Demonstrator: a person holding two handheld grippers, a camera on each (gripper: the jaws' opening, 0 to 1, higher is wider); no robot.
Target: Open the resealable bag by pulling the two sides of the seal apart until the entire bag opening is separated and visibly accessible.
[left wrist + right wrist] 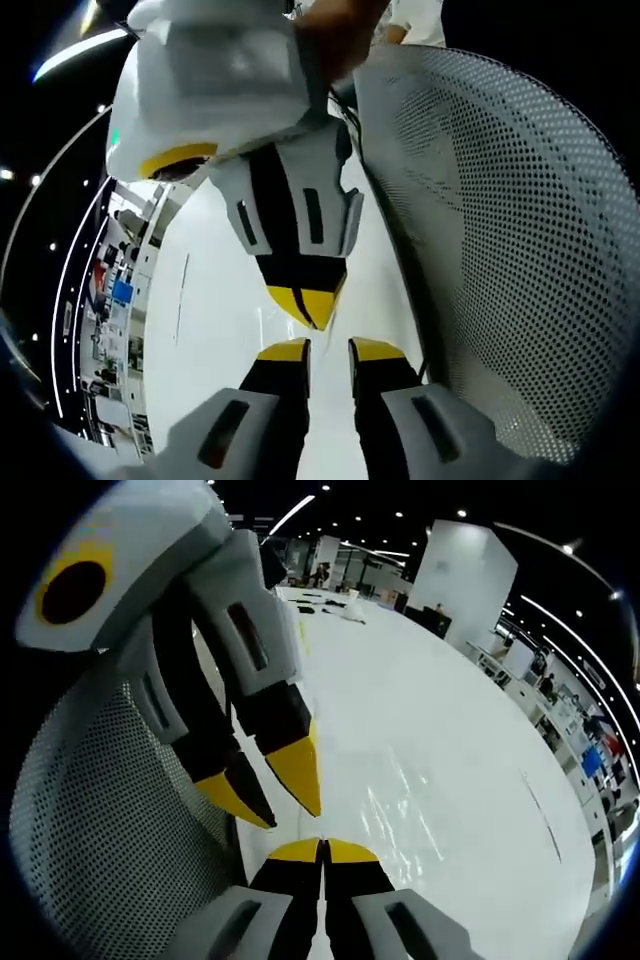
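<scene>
Left gripper view: the left hand-held gripper [330, 348] has its yellow tips slightly parted with nothing visible between them, facing the right hand-held gripper [308, 305], whose tips are pressed together. Right gripper view: the clear bag [410, 810] lies flat on the white surface [440, 680], beside a perforated white chair back [90, 820]. Whether either gripper pinches the bag, I cannot tell.

The white glossy tabletop [450, 750] stretches open ahead of the right claw [323, 848]. A grey perforated mesh chair back [500, 250] crowds one side, close beside both claws. The left claw [328, 347] faces the right one tip to tip, near.
</scene>
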